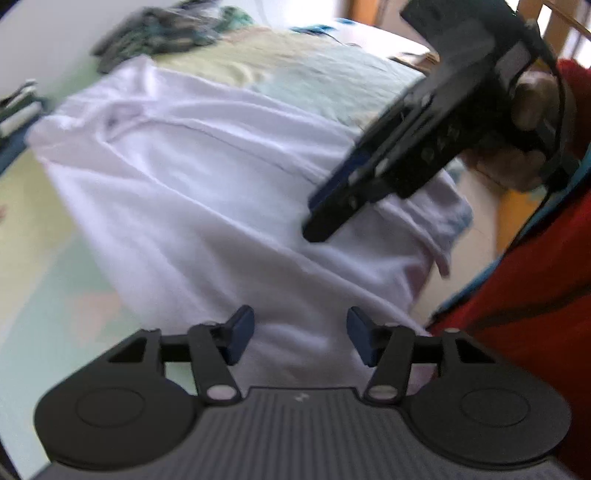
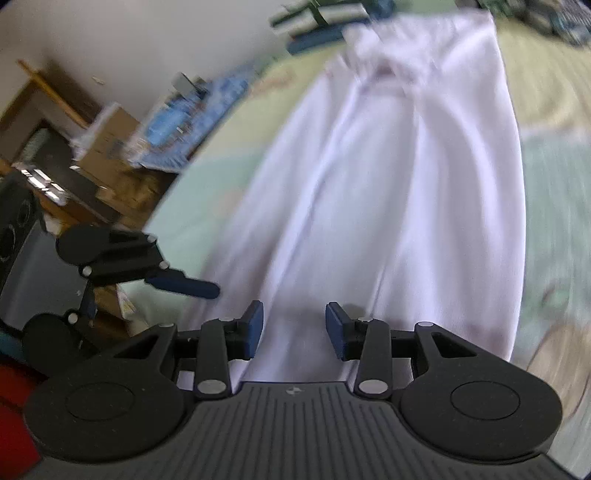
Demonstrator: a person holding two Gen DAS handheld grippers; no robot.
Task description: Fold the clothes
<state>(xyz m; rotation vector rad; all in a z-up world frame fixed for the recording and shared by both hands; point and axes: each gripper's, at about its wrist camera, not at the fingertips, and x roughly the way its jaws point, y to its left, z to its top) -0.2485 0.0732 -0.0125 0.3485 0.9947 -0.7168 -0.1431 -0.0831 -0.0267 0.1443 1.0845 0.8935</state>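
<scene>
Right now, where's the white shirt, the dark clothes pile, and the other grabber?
white shirt (image 1: 207, 192): left wrist view, middle of cloth.
dark clothes pile (image 1: 162, 33): left wrist view, its middle.
right gripper (image 1: 321, 218): left wrist view, fingertips.

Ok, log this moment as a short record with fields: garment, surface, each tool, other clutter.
garment: white garment, spread lengthwise on the bed, partly folded with long creases
surface: pale green and yellow bedcover
left tool: open, nothing between its pads, over the garment's near edge
right tool: open, nothing gripped, above the white cloth
other clothes: dark patterned pile at the far end of the bed
person: red sleeve at the right of the left wrist view
image quality: motion blur, fine detail unclear
</scene>
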